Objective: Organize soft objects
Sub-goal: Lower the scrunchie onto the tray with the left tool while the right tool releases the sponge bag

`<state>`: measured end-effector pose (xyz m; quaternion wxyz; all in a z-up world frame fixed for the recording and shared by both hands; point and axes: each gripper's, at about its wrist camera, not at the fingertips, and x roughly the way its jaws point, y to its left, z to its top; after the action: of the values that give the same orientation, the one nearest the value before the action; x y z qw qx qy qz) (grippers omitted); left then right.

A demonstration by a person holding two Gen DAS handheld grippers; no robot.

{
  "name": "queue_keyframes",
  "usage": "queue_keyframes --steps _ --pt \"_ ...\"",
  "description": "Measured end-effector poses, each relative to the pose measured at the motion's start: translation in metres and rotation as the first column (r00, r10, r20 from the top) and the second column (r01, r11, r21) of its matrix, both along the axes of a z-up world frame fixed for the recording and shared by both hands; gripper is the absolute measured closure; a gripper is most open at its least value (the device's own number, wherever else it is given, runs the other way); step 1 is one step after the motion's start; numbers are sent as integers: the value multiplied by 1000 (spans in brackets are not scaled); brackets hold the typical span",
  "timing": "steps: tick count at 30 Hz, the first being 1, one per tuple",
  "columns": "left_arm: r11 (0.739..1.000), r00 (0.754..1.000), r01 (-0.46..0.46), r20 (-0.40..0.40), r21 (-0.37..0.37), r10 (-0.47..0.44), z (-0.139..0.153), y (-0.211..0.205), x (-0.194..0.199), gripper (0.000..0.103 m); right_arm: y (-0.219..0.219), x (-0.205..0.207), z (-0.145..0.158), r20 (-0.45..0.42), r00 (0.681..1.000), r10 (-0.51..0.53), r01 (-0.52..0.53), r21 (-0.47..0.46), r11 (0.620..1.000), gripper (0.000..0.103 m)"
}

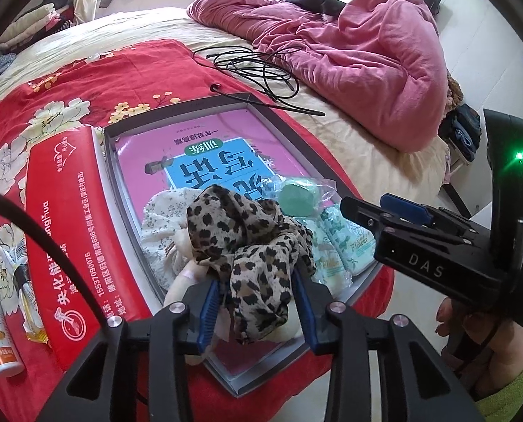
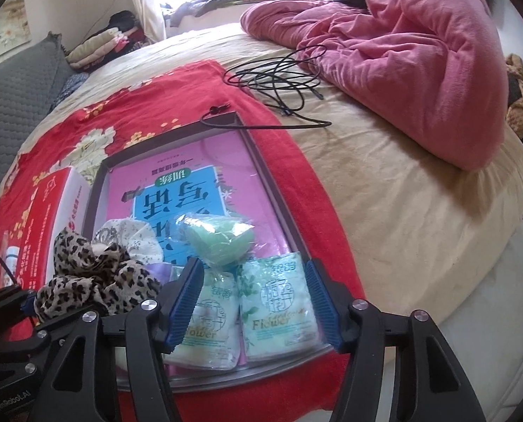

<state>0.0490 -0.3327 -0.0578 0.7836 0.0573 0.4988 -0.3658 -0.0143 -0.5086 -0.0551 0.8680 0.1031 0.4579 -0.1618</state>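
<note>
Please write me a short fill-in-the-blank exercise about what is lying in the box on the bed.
1. The scarf lying between the left tool's pads has a ______ print.
2. The two tissue packs in the box both carry the English word ______.
3. The book lining the box has a cover that is mostly ______.
4. The quilt bunched up at the far end of the bed is ______.

Missing words: leopard; Flower; pink; pink
</note>
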Motion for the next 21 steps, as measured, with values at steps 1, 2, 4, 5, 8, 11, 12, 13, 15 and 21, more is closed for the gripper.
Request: queue_keyframes --steps 1,2,4,5,8,11,12,13,15,21 --pt "1000 1000 -1 3 0 1 1 0 0 61 -1 0 1 2 1000 -3 3 2 1000 39" --pt "1000 1000 -1 5 0 1 1 1 -1 59 -1 -1 1 2 1000 -5 5 3 1000 36" --pt "1000 1000 1 8 -5 -1 4 1 -1 56 -2 -2 2 0 1000 -9 9 -6 1000 35" --pt "1000 1000 1 10 -9 -1 5 2 -1 56 -2 -2 3 1 1000 -10 10 -8 1000 35" --pt "1000 1000 -1 14 -14 1 9 3 0 54 -2 -3 5 0 1000 -14 14 -12 1000 34" --pt "1000 1000 -5 16 -24 5 12 5 0 52 -1 -3 6 0 1000 -15 15 -19 1000 34" --pt "1000 1000 -10 20 -25 10 14 7 1 52 0 -3 7 0 1000 -15 15 -20 1000 33" --pt "1000 1000 -12 20 -27 12 15 8 1 51 1 -3 7 -1 1000 -14 14 -23 1000 33" --pt "999 1000 -14 19 -32 15 17 9 1 50 1 -3 9 -1 1000 -14 14 -28 1000 33" --pt "999 999 -19 29 -34 20 25 15 -2 45 4 -3 15 12 1000 -11 12 -37 999 30"
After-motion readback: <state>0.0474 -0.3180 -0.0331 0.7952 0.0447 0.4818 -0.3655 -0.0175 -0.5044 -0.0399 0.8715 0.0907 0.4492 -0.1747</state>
